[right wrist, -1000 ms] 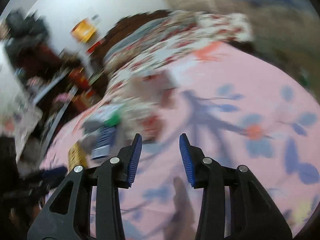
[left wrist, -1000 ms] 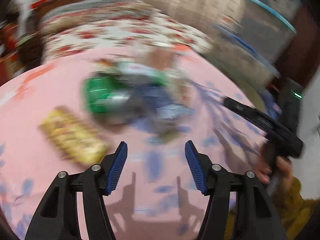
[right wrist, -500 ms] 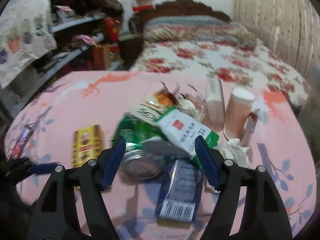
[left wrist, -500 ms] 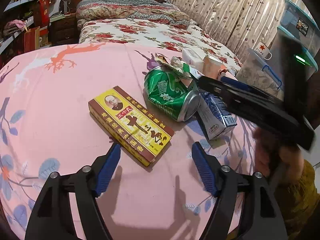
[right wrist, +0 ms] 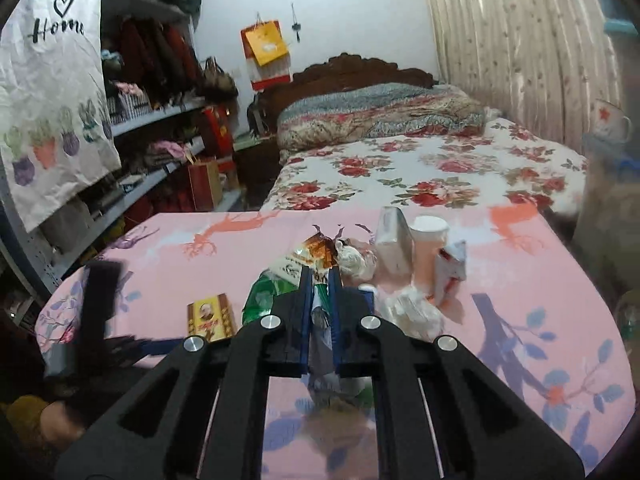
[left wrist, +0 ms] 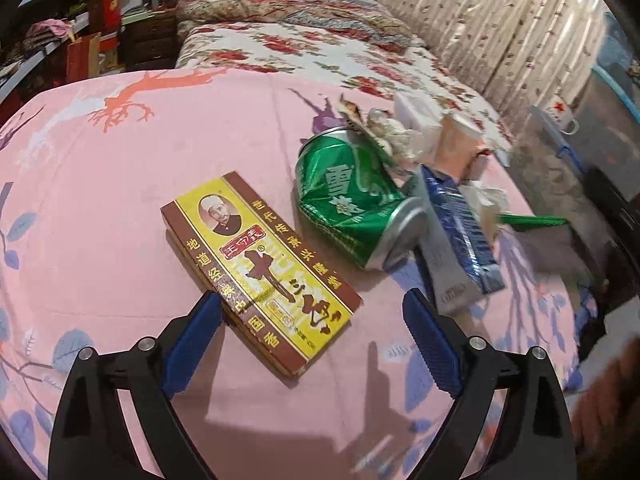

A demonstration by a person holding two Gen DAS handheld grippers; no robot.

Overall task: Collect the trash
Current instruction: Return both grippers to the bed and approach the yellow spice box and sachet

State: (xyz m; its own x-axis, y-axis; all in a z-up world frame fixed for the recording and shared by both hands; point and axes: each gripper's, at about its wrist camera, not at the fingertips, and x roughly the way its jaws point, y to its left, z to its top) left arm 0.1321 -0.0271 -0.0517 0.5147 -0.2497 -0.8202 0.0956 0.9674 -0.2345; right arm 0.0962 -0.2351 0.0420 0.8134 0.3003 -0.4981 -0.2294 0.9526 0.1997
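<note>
The left hand-held gripper (left wrist: 310,334) hangs over the near edge of the pink-clothed counter (left wrist: 100,184) with its jaws opening wide and nothing pressed between them — the near end of the yellow-and-brown box (left wrist: 260,268) lies between the pads. The right hand-held gripper (right wrist: 320,292) is clamped together on a thin green-and-white wrapper (right wrist: 320,312), which hangs in its jaws above the heap. Just beyond the box lies a dented green can (left wrist: 352,196) on its side, touching a blue-and-grey carton (left wrist: 460,236) to its right. Farther toward the far right corner sit crumpled tissue (right wrist: 408,312), a small red-and-white packet (right wrist: 452,272), a pale cup (right wrist: 428,248), a white box (right wrist: 394,244) and an orange snack wrapper (right wrist: 320,248). No bin or bag shows in either view. My reading: collection has barely started — one wrapper is in hand, the box looks next, and nearly all the trash is left on the counter.
</note>
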